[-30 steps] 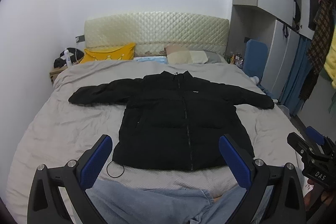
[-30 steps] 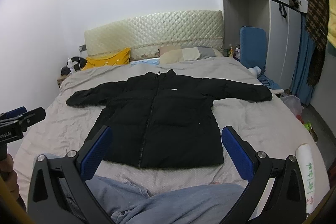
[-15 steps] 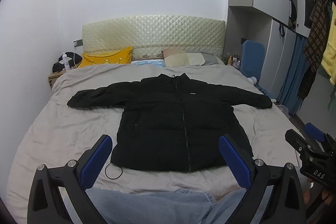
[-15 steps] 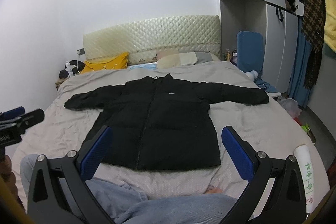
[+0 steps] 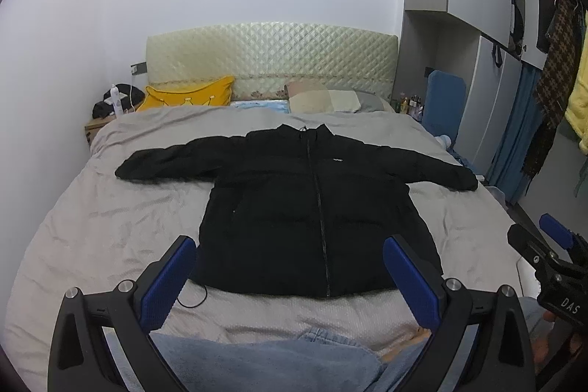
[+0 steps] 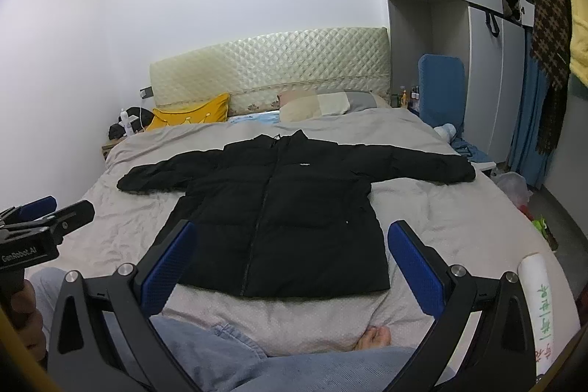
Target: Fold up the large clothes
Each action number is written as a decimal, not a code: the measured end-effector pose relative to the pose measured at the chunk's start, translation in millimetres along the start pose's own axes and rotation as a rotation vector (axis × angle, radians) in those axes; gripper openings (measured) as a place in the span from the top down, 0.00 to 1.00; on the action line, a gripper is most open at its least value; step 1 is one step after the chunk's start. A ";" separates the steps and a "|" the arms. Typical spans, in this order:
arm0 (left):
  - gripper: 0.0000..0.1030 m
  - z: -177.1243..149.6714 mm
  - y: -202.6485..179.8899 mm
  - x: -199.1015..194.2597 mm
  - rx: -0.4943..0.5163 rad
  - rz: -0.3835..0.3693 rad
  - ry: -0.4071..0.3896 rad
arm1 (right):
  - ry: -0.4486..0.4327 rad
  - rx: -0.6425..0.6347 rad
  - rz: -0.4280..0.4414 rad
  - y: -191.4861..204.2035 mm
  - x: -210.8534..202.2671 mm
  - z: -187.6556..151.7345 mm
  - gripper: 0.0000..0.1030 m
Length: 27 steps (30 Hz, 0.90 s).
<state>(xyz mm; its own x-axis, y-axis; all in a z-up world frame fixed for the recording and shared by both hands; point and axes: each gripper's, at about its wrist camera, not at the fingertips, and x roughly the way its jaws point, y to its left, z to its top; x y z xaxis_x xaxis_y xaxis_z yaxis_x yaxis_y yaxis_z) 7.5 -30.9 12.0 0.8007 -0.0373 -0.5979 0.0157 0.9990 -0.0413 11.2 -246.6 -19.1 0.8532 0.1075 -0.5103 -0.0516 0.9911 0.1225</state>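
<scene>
A black puffer jacket (image 5: 305, 208) lies flat and zipped on the grey bed (image 5: 110, 230), both sleeves spread out; it also shows in the right wrist view (image 6: 286, 219). My left gripper (image 5: 290, 278) is open and empty, held above the near edge of the bed in front of the jacket's hem. My right gripper (image 6: 294, 267) is open and empty too, at about the same height. Each gripper shows at the edge of the other's view: the right one (image 5: 551, 256) and the left one (image 6: 40, 223).
The person's jeans-clad legs (image 6: 228, 351) and a bare foot (image 6: 371, 337) rest on the bed's near edge. Pillows (image 5: 191, 96) lie along the headboard. A black cord loop (image 5: 191, 298) hangs from the hem. A wardrobe and hanging clothes (image 5: 555, 72) stand on the right.
Both grippers have risen and tilted up a little, so the jacket sits lower in both views. The jacket has not moved.
</scene>
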 end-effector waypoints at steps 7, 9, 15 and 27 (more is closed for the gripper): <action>0.01 -0.5 -8.7 8.3 0.006 -0.010 0.008 | -0.005 0.006 0.009 -4.0 0.5 -1.1 0.00; 0.01 0.4 -10.6 8.8 0.009 -0.018 -0.001 | -0.003 0.004 0.009 -4.5 2.3 -0.3 0.00; 0.01 -5.8 -11.6 15.3 0.011 -0.020 0.001 | -0.003 -0.017 0.023 0.4 8.9 -2.8 0.00; 0.01 0.3 -4.5 33.5 -0.004 0.004 0.011 | 0.005 -0.002 0.027 -3.9 27.2 -0.9 0.00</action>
<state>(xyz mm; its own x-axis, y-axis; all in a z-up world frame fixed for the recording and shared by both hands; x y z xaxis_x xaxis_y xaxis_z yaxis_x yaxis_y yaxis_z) 34.4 -36.6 -7.6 0.7939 -0.0338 -0.6072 0.0105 0.9991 -0.0419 34.0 -247.5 -34.3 0.8487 0.1350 -0.5113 -0.0758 0.9879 0.1350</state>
